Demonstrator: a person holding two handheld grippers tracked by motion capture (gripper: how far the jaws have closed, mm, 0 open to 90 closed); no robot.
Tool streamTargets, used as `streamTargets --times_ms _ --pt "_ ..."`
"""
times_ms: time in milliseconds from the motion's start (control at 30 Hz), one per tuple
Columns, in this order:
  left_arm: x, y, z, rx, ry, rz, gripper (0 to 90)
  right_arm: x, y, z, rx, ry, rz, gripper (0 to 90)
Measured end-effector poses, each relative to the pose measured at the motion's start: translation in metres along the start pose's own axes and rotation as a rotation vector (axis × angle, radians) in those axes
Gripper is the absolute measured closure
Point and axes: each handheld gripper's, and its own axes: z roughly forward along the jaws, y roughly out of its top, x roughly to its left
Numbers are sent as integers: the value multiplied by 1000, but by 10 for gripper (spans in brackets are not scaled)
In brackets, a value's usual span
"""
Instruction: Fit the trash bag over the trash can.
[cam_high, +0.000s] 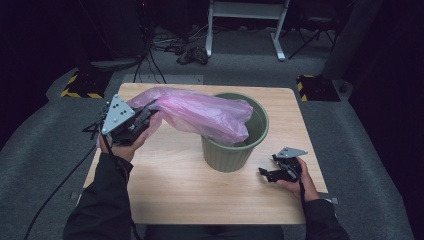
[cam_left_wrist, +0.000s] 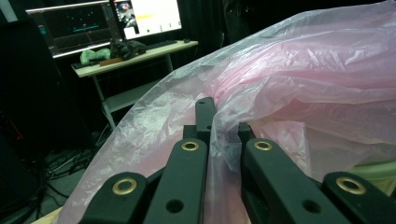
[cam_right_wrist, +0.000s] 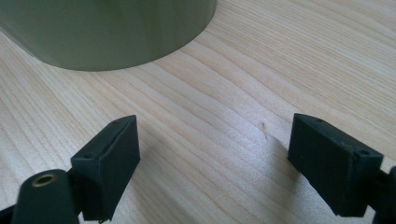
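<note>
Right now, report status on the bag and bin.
Left gripper shut on pink bag. Bag draped into green bin. Right gripper open, idle on table.

A: Any writing you can read here?

B: None. The two monitors (cam_left_wrist: 105, 23) on the far desk (cam_left_wrist: 135, 56) are lit, but whatever is on their screens is too small and blurred to read.

A: Any signs?

B: Only yellow-and-black hazard stripes (cam_high: 80, 86) on the floor blocks beside the table (cam_high: 180, 180). They carry no words.
</note>
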Motion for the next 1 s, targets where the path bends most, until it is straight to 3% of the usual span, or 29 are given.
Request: streamTargets --times_ms 133,367,700,1000 --pt "-7 1 8 19 3 21 886 -3 1 -4 9 2 20 212" --pt "-16 1 23 61 10 60 886 -8 17 -33 -103 8 37 241" --pt "-31 -1 45 120 6 119 886 0 69 -96 -290 5 -35 251" --pt "-32 -6 55 140 -2 118 886 13 119 -139 -427 21 -114 257"
